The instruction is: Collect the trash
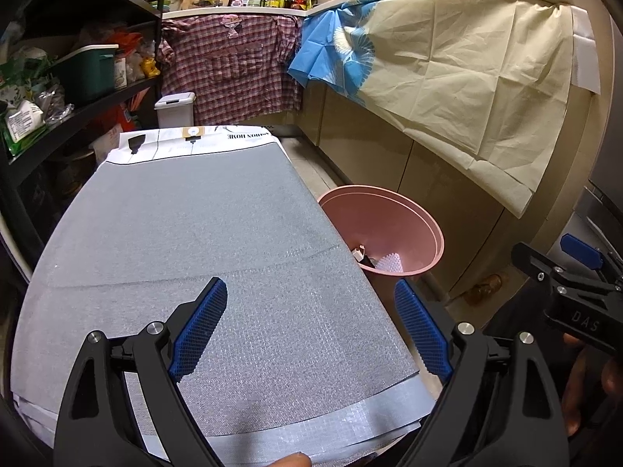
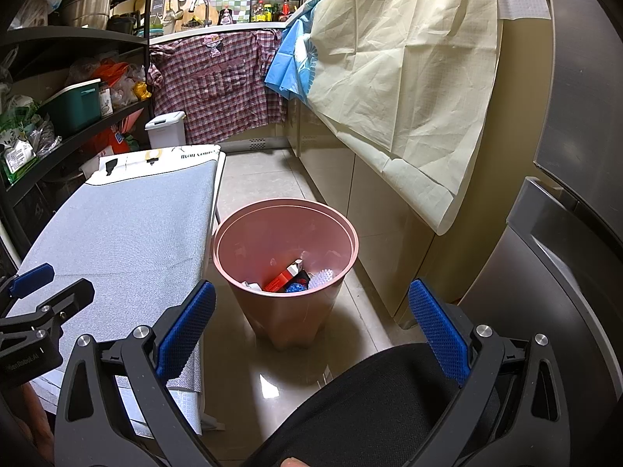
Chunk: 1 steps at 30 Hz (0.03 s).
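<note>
Bin (image 2: 286,268) sits on floor right of worktop (image 1: 187,233), ahead of right tongs (image 2: 311,330), the nearer; left tongs (image 1: 311,327) over bare worktop. Both spread wide, empty.

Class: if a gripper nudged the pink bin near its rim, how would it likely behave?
The pink bin looks like thin plastic and holds only a few scraps, so probably light. It narrows toward its base, so a rim push may tip it; the glossy floor may let it slide.

- My way to the pink bin's (image 2: 286,233) open mouth is clear (trash lies low inside).
- The grey-covered table (image 2: 128,229) crowds its left, cabinets (image 2: 373,210) its right.
</note>
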Available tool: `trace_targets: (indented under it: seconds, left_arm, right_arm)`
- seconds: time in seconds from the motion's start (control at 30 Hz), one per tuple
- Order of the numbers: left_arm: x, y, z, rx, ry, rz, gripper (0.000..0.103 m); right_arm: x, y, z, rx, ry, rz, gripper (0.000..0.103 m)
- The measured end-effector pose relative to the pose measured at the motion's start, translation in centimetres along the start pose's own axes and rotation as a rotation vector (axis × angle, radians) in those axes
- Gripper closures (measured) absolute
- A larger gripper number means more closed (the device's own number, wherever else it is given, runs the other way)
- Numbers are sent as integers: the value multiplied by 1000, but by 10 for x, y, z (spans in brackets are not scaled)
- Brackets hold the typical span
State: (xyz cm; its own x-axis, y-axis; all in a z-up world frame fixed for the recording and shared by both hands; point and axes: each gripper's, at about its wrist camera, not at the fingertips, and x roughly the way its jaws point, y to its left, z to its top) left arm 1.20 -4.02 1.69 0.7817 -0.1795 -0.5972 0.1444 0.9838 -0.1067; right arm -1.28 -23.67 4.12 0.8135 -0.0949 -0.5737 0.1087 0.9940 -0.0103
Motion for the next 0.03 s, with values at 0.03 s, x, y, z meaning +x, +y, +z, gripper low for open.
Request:
trace_targets:
  seconds: [0.03]
  left_arm:
    - [0, 0, 0, 2, 0, 0, 18]
  right_arm:
    - [0, 0, 0, 0, 0, 0, 5]
